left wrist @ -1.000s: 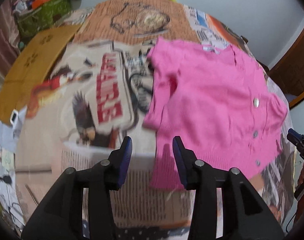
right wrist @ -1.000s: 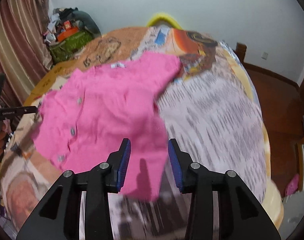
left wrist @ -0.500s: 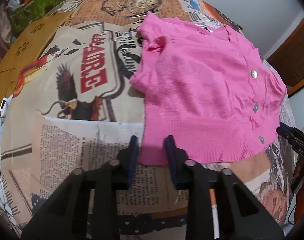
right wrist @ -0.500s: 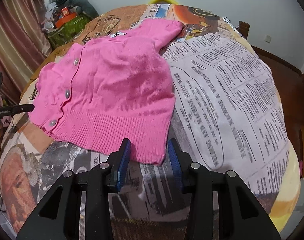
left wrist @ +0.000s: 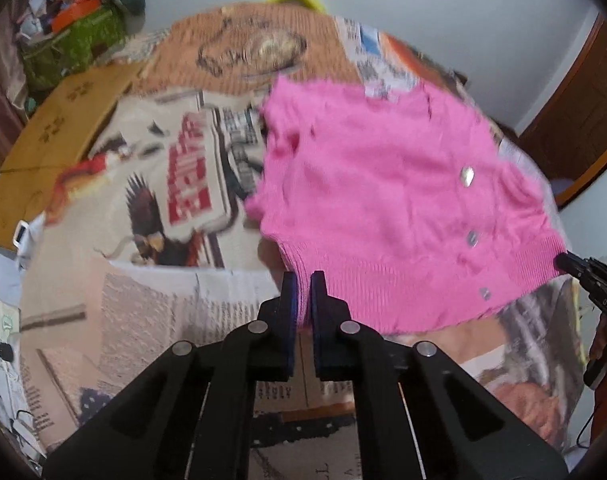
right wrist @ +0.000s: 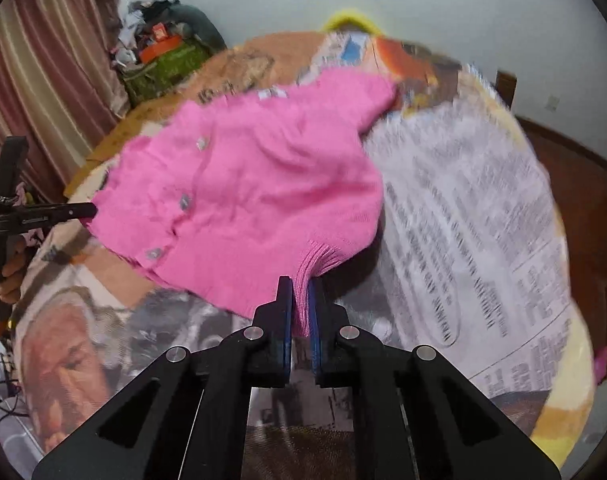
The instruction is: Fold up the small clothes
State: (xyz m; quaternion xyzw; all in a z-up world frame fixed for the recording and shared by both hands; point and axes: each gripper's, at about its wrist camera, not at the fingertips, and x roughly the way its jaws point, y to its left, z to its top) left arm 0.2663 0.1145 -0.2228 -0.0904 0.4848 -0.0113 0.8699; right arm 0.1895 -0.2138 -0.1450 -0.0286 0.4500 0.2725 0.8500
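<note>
A small pink knit cardigan (left wrist: pixel 387 200) with silver buttons lies on a round table covered with printed newspaper cloth (left wrist: pixel 151 312). My left gripper (left wrist: pixel 302 280) is shut on the ribbed hem at one bottom corner and lifts it slightly. In the right wrist view the cardigan (right wrist: pixel 255 192) shows too, and my right gripper (right wrist: pixel 300 284) is shut on the hem at the other bottom corner, which bunches up between the pads. Each gripper's tip shows at the other view's edge.
A brown cardboard sheet (left wrist: pixel 59 144) lies on the table's left side. A green bag and a clutter pile (right wrist: pixel 163 60) stand behind the table by a curtain. A wooden door (left wrist: pixel 583 92) is at the right. A yellow chair back (right wrist: pixel 349 20) shows behind the table.
Both grippers have closed on the cardigan's hem corners and lifted them; the hem now bunches and rises off the table. Both views are blurred by motion.
</note>
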